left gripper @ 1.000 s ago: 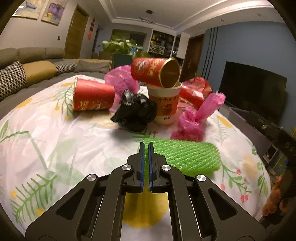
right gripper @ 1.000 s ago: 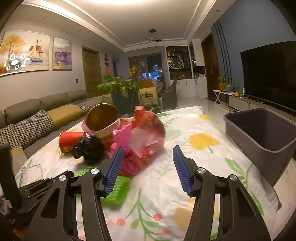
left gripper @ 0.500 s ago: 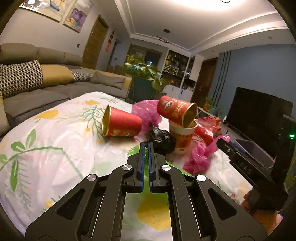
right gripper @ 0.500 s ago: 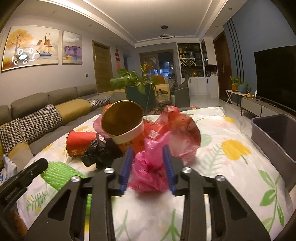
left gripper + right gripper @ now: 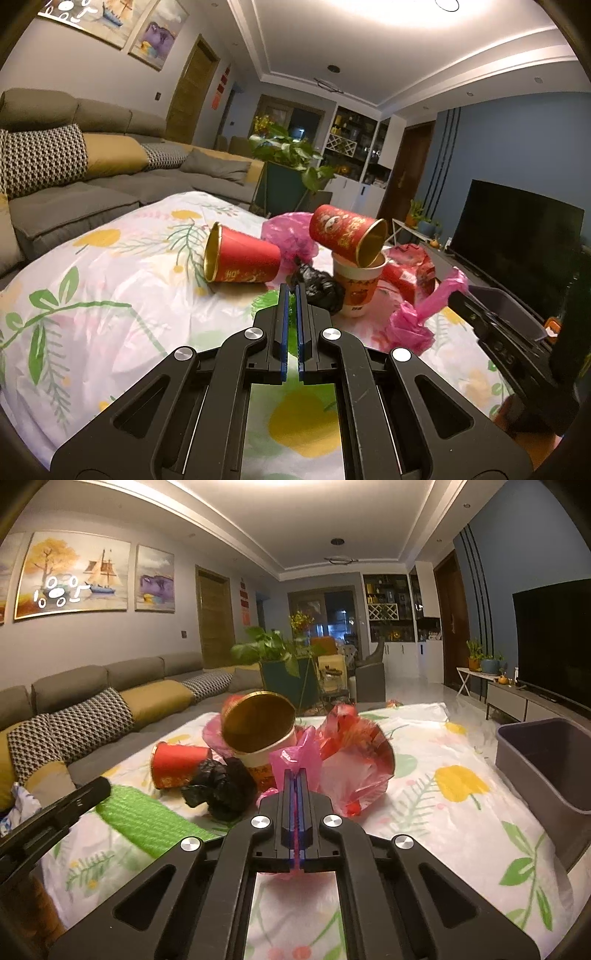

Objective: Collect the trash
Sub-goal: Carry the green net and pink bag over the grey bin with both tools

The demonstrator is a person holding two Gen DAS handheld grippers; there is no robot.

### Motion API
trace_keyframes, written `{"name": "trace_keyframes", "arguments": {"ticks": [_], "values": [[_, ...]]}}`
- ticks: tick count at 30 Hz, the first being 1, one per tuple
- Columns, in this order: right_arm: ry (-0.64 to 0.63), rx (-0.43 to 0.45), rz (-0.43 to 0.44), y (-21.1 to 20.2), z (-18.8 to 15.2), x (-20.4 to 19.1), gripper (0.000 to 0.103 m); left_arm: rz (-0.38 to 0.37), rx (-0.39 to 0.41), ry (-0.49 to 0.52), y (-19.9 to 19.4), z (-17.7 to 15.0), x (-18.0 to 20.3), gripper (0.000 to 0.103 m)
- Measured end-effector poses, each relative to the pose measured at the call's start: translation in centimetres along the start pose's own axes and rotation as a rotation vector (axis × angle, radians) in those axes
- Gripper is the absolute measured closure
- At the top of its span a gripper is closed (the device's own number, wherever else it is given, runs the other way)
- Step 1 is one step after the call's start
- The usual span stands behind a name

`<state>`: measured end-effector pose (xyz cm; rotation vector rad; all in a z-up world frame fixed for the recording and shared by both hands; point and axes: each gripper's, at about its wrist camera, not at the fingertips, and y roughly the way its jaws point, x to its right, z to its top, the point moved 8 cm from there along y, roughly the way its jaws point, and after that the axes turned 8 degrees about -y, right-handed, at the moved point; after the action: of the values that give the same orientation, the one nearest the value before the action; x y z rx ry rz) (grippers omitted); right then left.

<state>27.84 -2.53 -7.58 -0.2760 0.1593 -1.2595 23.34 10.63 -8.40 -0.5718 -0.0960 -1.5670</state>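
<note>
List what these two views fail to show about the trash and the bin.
- Grey bin: right wrist view cuts it at the edge; its floor is unseen.
- Green foam net: left wrist view hides most of it behind the left tool.
- Pink bag: right tool covers the part it pinches.

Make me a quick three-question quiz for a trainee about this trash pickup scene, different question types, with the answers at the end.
1. True or false: the right gripper is shut on the pink plastic bag.
2. Multiple choice: the tilted red cup rests on A) the sofa, B) the rim of the white paper cup, C) the grey bin.
3. Fill in: the left gripper is shut, and just beyond its fingertips lies the green ____ net.

Key: 1 true; 2 B; 3 foam.
</note>
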Motion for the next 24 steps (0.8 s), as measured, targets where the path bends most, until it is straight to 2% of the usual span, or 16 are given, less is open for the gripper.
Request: {"name": "trace_keyframes", "arguments": {"ticks": [10, 24], "values": [[0.029, 0.038, -0.003, -3.9, 1.0, 2.0, 0.101, -0.041, 0.018, 0.032, -1.3, 0.9, 3.5, 0.101], [0.034, 0.089, -0.102, -7.9, 2.3, 7.4, 0.101, -0.147, 0.008, 0.115, -0.4, 1.4, 11.6, 0.100]]}}
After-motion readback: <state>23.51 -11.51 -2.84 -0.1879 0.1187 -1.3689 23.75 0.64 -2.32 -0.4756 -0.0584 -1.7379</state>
